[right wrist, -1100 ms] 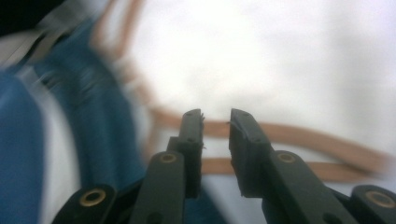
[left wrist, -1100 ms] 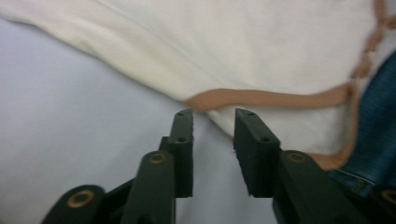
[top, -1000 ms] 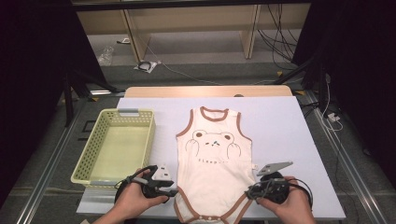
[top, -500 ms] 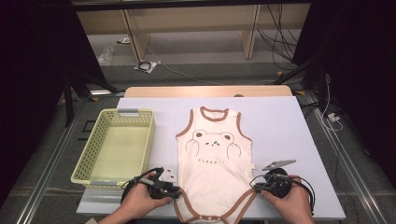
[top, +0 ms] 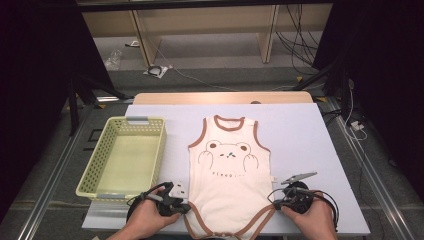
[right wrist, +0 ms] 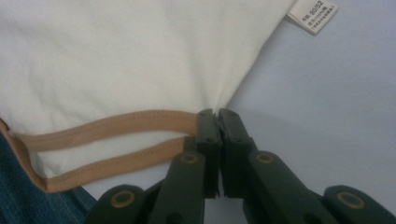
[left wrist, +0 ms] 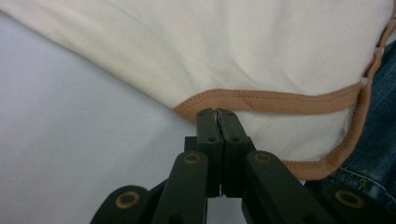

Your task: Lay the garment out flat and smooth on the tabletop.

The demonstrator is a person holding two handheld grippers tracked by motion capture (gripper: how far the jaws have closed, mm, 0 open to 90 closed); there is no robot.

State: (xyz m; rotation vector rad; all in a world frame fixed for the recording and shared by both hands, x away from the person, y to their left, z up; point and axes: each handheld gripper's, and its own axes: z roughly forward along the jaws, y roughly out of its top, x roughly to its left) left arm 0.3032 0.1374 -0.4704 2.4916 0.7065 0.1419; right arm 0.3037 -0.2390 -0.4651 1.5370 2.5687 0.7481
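A cream sleeveless baby bodysuit with brown trim and a bear face printed on the chest point(top: 229, 170) lies flat and face up on the pale lilac table point(top: 305, 135), neckline toward twelve o'clock and crotch flap toward six, hanging a little over the near edge. It looks laid out this way so that both lower corners can be taken at once, probably to fold the bottom upward.

The left gripper point(top: 181, 207) sits at the garment's seven o'clock corner. In the left gripper view its jaws are pressed together with their tips on the brown leg-opening trim point(left wrist: 261, 100); they seem to pinch that hem, though how much cloth lies between them is hard to tell. The bodysuit spreads away from the tips toward twelve and two o'clock, and blue denim point(left wrist: 378, 140) shows past the hem at three o'clock.

The right gripper point(top: 278, 204) mirrors it at the five o'clock corner. In the right gripper view the jaws are likewise shut, their tips meeting the point where the side seam joins the trim point(right wrist: 116, 125), and the cloth puckers slightly there, which suggests a real grip. From these tongs the garment fans out toward ten and twelve o'clock, with its white care label point(right wrist: 312, 15) at one o'clock.

A yellow-green plastic mesh basket point(top: 150, 121) stands apart at nine o'clock of the bodysuit, likely where the folded piece belongs.
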